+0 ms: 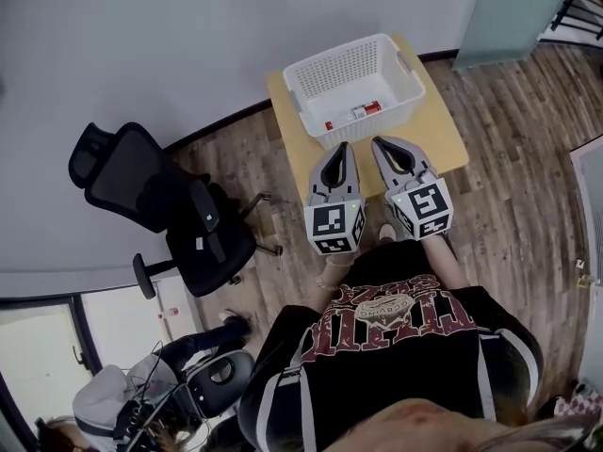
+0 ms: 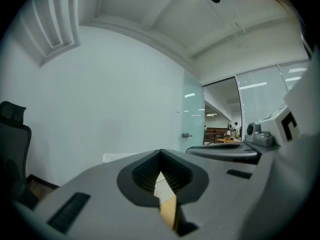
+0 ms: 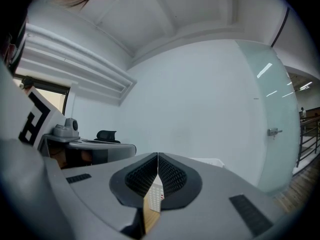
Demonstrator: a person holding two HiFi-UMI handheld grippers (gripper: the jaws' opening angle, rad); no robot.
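Both grippers are held side by side over the near edge of a small wooden table (image 1: 443, 130). My left gripper (image 1: 346, 146) is shut with nothing between its jaws, its tips close to the front wall of a white perforated basket (image 1: 320, 111). My right gripper (image 1: 380, 143) is likewise shut and empty, just right of the left one. Inside the basket lie small red and white items (image 1: 358, 113). In the left gripper view the shut jaws (image 2: 161, 154) fill the lower frame, and a strip of basket and table shows through the gap. The right gripper view shows its jaws (image 3: 158, 156) the same way.
A black office chair (image 1: 160, 205) stands on the wooden floor left of the table. A second chair and bags (image 1: 188, 389) sit behind the person at lower left. A grey wall runs behind the table, and a frosted glass door (image 1: 509, 12) is at the upper right.
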